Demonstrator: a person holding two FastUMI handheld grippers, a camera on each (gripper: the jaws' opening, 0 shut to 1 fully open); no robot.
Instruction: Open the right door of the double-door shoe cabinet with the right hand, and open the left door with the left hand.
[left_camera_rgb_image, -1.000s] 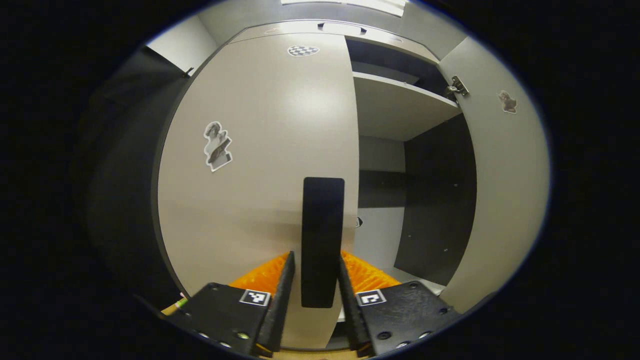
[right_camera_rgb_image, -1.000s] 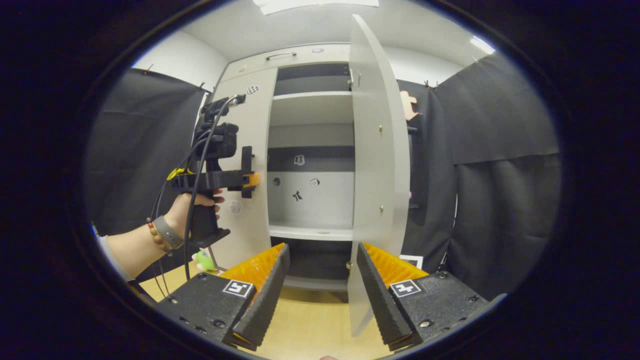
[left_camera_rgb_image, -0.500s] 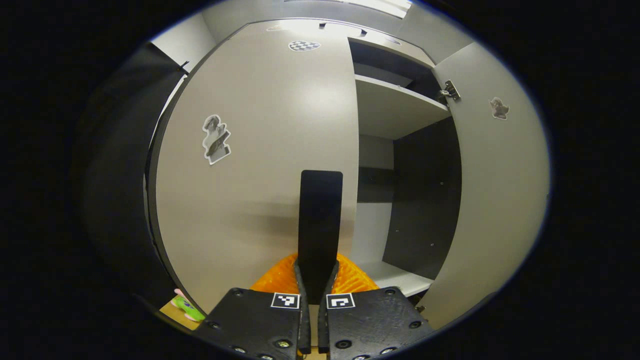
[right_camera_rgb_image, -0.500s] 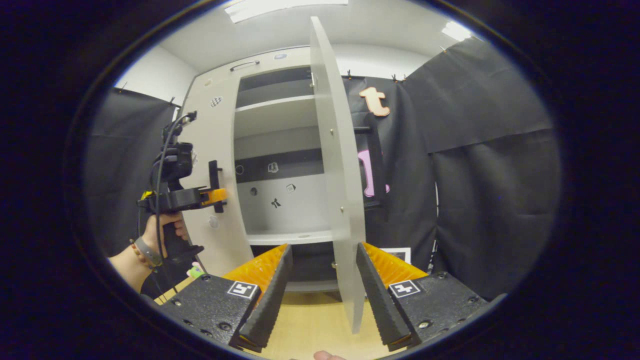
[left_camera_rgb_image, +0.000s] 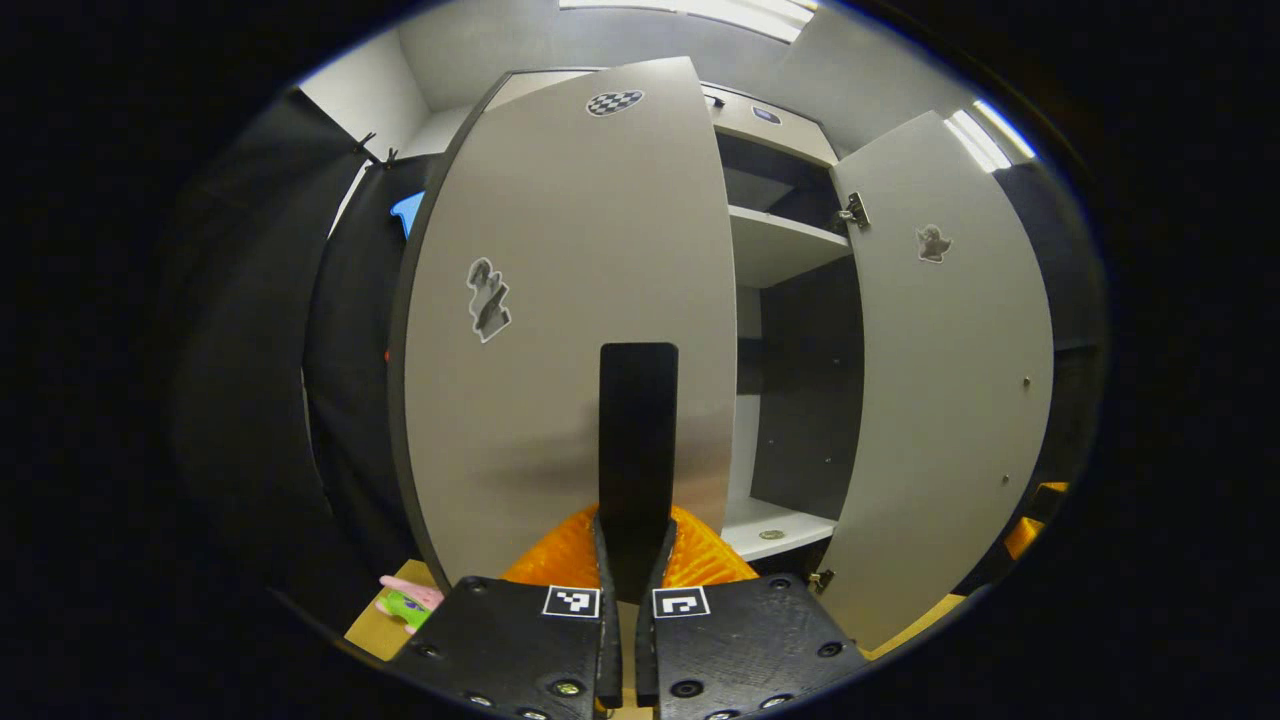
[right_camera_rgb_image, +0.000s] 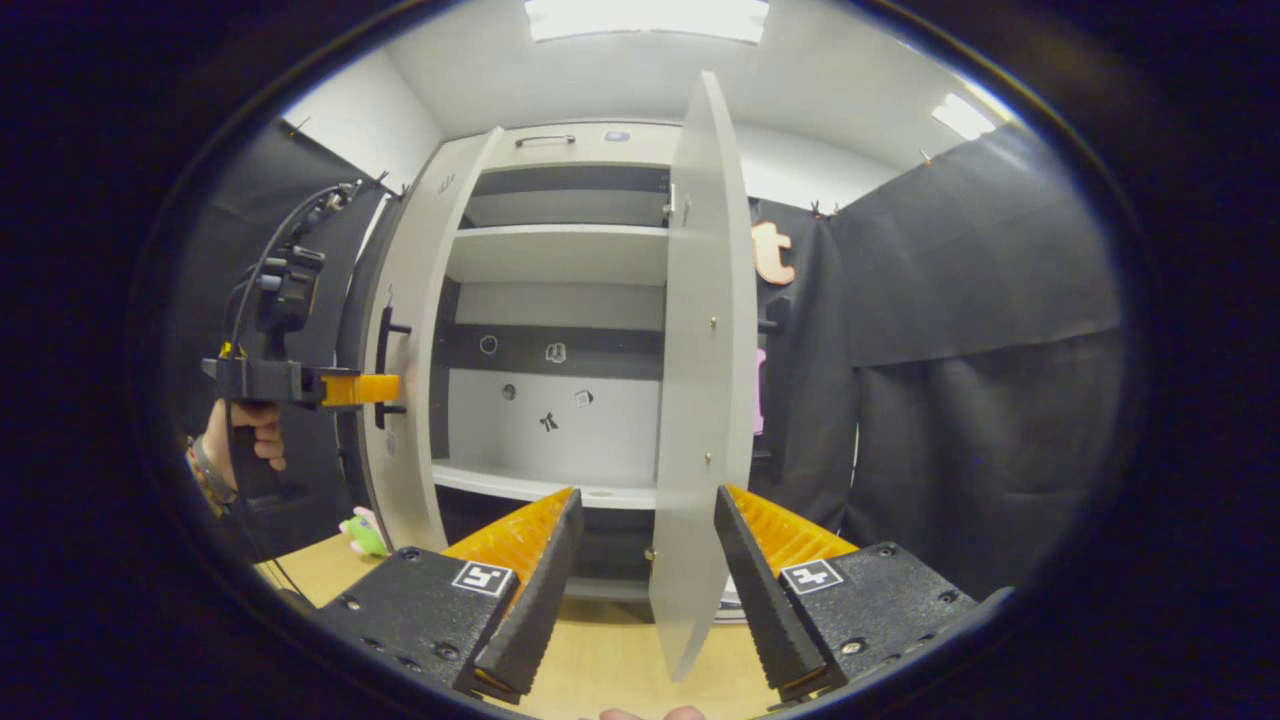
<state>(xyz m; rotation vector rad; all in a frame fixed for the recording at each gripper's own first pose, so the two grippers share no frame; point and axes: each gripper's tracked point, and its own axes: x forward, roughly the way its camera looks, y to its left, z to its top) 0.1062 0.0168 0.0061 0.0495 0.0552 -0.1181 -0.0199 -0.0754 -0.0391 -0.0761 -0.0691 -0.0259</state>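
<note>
Left claw (left_camera_rgb_image: 628, 560) clamps handle (left_camera_rgb_image: 637, 450); right claw (right_camera_rgb_image: 640, 560) gapes over wood floor (right_camera_rgb_image: 620, 670).

No readable words, brands or numbers are found; square black-and-white coded markers are borne on the black finger mounts of the left gripper (left_camera_rgb_image: 628, 590) and the right gripper (right_camera_rgb_image: 640, 560); a checkered sticker (left_camera_rgb_image: 612, 102) is seen atop the pale grey left cabinet door (left_camera_rgb_image: 560, 300).

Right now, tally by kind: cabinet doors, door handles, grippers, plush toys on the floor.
Cabinet doors: 2 — left door, right door
Door handles: 1 in sight — black handle
Grippers: 2 — left gripper, right gripper
Plush toys: 1 — green and pink plush toy
Total: 6
</note>
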